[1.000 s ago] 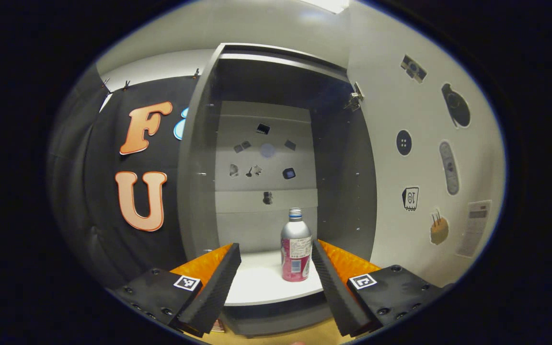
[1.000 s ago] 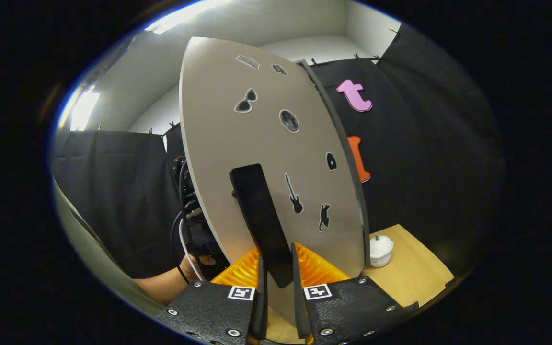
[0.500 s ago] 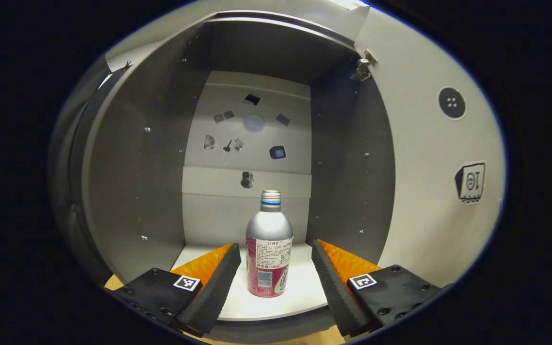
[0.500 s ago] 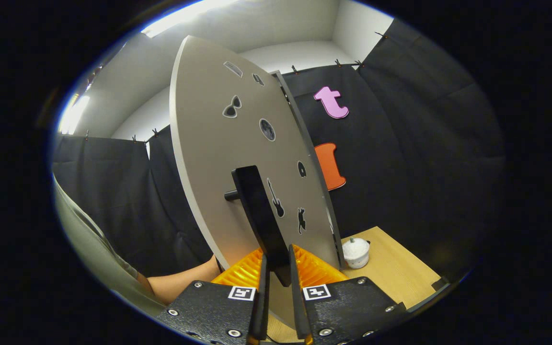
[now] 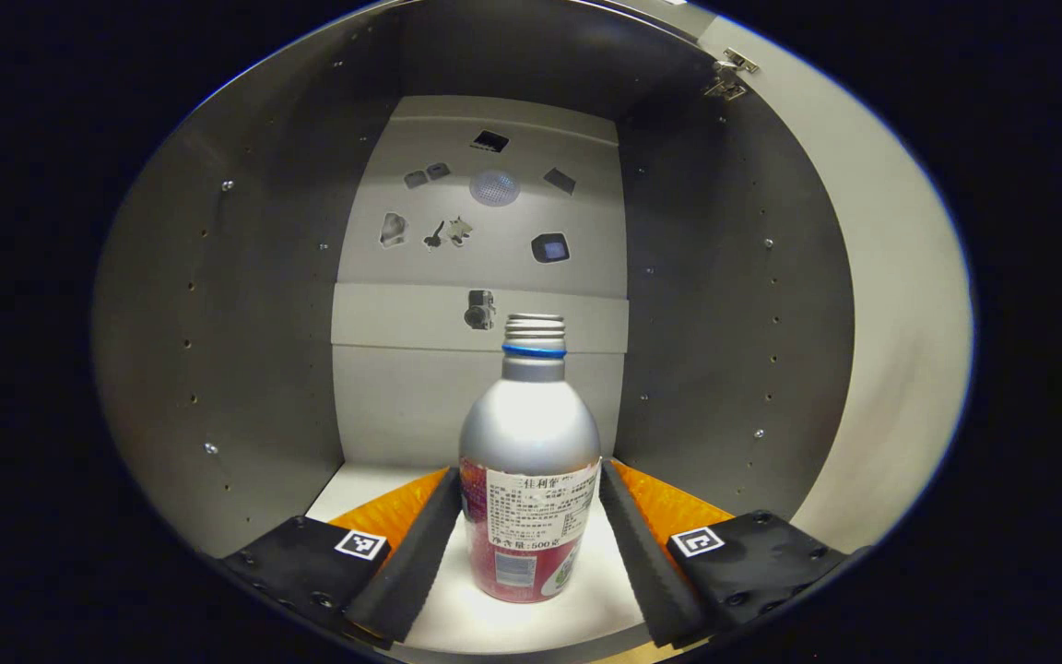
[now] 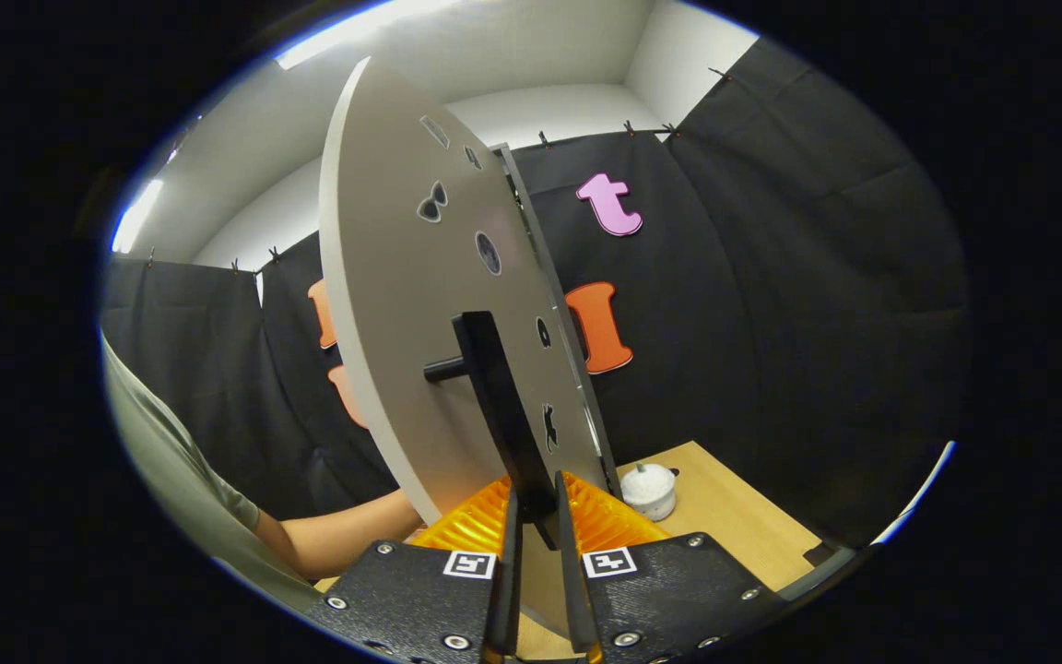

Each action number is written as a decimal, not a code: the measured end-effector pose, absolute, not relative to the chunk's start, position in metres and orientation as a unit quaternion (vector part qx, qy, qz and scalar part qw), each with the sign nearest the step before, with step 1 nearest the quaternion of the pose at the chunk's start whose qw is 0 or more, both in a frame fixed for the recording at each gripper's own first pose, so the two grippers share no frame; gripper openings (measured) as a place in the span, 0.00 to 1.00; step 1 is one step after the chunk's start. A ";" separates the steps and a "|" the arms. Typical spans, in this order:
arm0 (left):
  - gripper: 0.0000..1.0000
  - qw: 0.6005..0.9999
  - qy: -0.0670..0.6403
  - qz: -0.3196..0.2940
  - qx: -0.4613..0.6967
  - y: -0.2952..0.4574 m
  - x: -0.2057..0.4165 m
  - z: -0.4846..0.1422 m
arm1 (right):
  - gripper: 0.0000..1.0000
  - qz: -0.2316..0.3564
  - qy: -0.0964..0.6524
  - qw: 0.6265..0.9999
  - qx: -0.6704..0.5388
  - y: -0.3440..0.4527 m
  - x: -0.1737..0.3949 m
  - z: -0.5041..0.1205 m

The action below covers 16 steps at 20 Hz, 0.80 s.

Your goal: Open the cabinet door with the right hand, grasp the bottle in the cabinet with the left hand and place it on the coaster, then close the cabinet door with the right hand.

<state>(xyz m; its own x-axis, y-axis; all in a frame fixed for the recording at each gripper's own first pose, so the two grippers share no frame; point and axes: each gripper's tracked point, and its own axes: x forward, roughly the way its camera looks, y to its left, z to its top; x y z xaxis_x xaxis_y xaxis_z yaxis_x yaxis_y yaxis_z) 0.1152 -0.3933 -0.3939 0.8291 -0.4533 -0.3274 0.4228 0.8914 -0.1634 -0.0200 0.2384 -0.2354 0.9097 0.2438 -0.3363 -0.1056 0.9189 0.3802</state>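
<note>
Bottle (image 5: 531, 461) upright on the white cabinet floor (image 5: 457, 627), long axis vertical, standing straight ahead of the left gripper (image 5: 531, 539) and centred in the gap between its two fingers (image 5: 411, 563). Fingers spread, one flanking each side of the lower body at label height, just beside the wall; actual contact not confirmed from the left gripper view, so not yet judged a grip. Next move judged to turn on that alignment: a straight closure across the body, with no sideways correction apparent. Bottle body smooth brushed metal, rounded shoulder narrowing to a threaded neck with a blue ring, paper-look label wrapped round the lower half; likely slick where bare, so a squeeze on the label band preferable. Finger faces ribbed. Cabinet interior matt grey panel with rows of shelf-pin holes, small stickers on the back wall. Right gripper (image 6: 536, 572) closed on the dark flat handle (image 6: 499, 406) of the cabinet door (image 6: 393, 277), door swung wide, smooth pale board with stickers. Small white lidded pot (image 6: 649, 491) on the wooden table (image 6: 734, 526) behind the door. Coaster not located.
</note>
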 end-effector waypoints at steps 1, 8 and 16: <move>0.89 0.955 0.182 -0.231 -0.039 -0.392 0.112 -0.393 | 0.20 0.087 0.190 0.961 0.180 0.236 -0.020 -0.236; 0.83 0.954 0.167 -0.247 -0.025 -0.390 0.095 -0.371 | 0.17 0.065 0.181 0.968 0.161 0.216 -0.020 -0.237; 0.81 0.960 0.132 -0.247 -0.011 -0.348 0.044 -0.337 | 0.16 0.044 0.188 0.978 0.073 0.174 -0.024 -0.243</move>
<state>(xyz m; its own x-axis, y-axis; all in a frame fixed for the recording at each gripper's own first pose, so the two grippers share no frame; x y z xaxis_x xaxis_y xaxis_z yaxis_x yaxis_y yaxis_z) 0.0445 -0.3475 -0.3370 0.8428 -0.4780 -0.2475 0.4722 0.8773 -0.0864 -0.0244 0.1745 -0.2431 0.9255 0.1138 -0.3613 -0.0585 0.9853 0.1604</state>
